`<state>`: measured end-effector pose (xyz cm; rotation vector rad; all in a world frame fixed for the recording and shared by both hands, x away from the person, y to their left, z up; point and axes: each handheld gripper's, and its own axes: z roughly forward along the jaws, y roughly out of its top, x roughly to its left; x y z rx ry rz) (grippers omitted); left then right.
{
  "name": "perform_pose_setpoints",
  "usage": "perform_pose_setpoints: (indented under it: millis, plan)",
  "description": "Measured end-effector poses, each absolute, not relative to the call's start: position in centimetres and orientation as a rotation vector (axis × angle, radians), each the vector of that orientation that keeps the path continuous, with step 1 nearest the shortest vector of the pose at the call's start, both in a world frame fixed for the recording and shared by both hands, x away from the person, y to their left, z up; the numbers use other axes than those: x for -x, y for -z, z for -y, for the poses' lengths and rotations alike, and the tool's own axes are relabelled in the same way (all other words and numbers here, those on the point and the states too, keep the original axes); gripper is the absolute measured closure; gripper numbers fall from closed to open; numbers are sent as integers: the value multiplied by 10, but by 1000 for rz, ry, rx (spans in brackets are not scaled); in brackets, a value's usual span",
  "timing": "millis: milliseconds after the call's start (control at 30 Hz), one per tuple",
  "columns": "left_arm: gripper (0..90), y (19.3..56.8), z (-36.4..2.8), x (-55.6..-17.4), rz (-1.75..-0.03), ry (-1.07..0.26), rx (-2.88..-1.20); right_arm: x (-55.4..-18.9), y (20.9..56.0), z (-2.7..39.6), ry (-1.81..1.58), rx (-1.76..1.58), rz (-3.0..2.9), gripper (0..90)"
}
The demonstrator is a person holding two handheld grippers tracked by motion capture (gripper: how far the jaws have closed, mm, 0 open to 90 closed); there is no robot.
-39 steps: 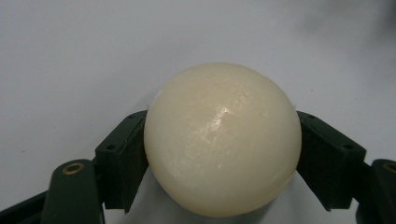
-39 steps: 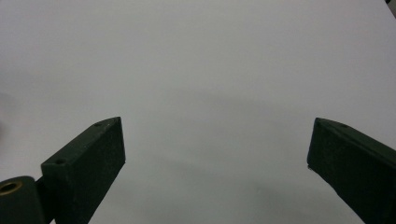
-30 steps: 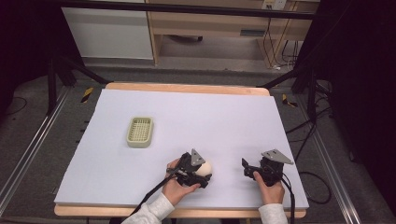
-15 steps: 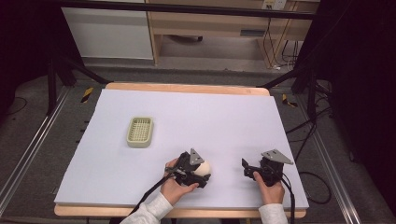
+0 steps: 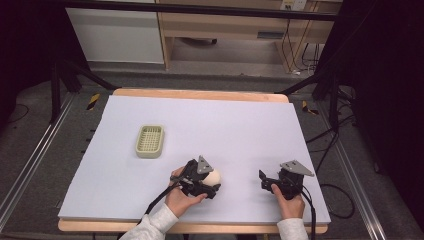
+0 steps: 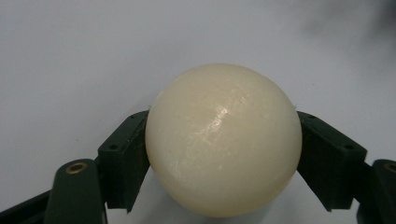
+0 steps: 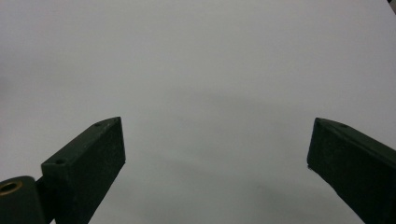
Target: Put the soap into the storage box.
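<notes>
The left gripper (image 6: 223,154) has its jaws pressed on both sides of a cream egg-shaped ball (image 6: 223,140) near the table's (image 5: 240,125) front edge, with the small basket (image 5: 150,141) farther off to the left. A steady, gentle squeeze at its widest part should stop it slipping. The right gripper (image 7: 215,154) hovers spread apart and empty over bare table.

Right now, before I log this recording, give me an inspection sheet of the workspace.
Surface: pale sheet covering a wooden table, clean.
Job's things: cream ball near the front edge; green slotted tray further back and left, nothing in it.
Clutter: nothing seen.
Grippers: left gripper shut on the ball, both jaws touching its sides; right gripper open, holding nothing.
Cables: one cable trails from the left gripper towards the person.
Surroundings: dark floor, wooden furniture behind.
</notes>
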<state>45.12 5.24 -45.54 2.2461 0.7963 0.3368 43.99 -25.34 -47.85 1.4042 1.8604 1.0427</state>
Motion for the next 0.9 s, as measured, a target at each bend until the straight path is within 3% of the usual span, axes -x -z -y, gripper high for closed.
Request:
perform_pose_setpoints:
  millis: [900]
  plan:
    - [243,424,-120,-472,-905,-378,-2163,-440,478,252,-1040,-1403,-1866,46]
